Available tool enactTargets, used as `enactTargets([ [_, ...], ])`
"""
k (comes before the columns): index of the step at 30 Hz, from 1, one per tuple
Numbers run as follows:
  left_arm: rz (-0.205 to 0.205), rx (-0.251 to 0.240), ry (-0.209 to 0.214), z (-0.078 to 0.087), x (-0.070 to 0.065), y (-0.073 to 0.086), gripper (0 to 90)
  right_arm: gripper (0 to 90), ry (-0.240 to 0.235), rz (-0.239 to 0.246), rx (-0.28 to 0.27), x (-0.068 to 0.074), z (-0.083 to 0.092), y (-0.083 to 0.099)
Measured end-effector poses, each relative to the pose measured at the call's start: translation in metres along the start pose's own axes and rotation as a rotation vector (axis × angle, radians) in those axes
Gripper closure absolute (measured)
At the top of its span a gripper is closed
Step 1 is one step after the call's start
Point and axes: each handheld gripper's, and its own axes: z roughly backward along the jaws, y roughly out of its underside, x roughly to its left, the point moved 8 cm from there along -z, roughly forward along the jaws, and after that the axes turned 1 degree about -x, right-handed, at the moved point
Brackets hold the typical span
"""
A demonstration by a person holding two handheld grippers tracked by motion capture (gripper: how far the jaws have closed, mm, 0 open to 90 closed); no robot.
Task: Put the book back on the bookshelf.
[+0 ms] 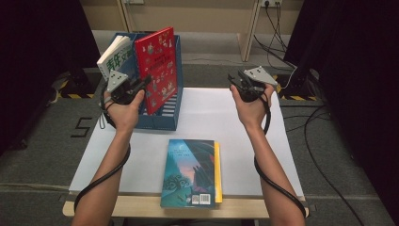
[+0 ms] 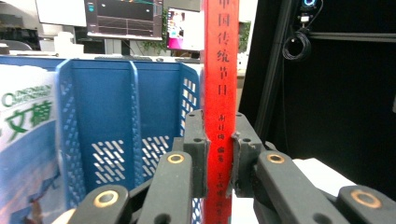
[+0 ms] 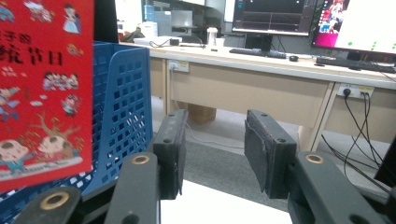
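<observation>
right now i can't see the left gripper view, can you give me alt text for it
The left gripper is shut on the spine of an upright red book, with the jaws pressed against both its sides. Behind it stands a blue plastic file box with slotted walls, and a white and blue book shows at the left edge.

high: above, forward-down | claw views: close, level | shared: red book [image 1: 157, 70]

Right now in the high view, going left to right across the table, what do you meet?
White book with green lettering in the blue file box → left gripper shut on the red book → dark picture book lying flat at the near edge → right gripper, jaws apart with nothing between them.
</observation>
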Motion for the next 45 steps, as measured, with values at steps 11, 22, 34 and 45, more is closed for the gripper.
enactTargets([
  [11,-0.004,-0.019,-0.041,0.011,0.02,-0.011,79.8,58.9,0.018,0.016,0.012,-0.005,0.004,0.014],
  [22,-0.016,-0.029,-0.087,0.016,0.032,-0.012,79.7,58.5,0.047,0.029,0.047,-0.02,0.015,0.038],
  [34,-0.009,-0.037,-0.129,0.018,0.046,-0.011,79.7,58.5,0.061,0.008,0.065,-0.025,0.025,0.059],
  [45,-0.01,-0.043,-0.149,0.021,0.049,-0.012,79.7,58.2,0.06,-0.004,0.07,-0.024,0.03,0.069],
])
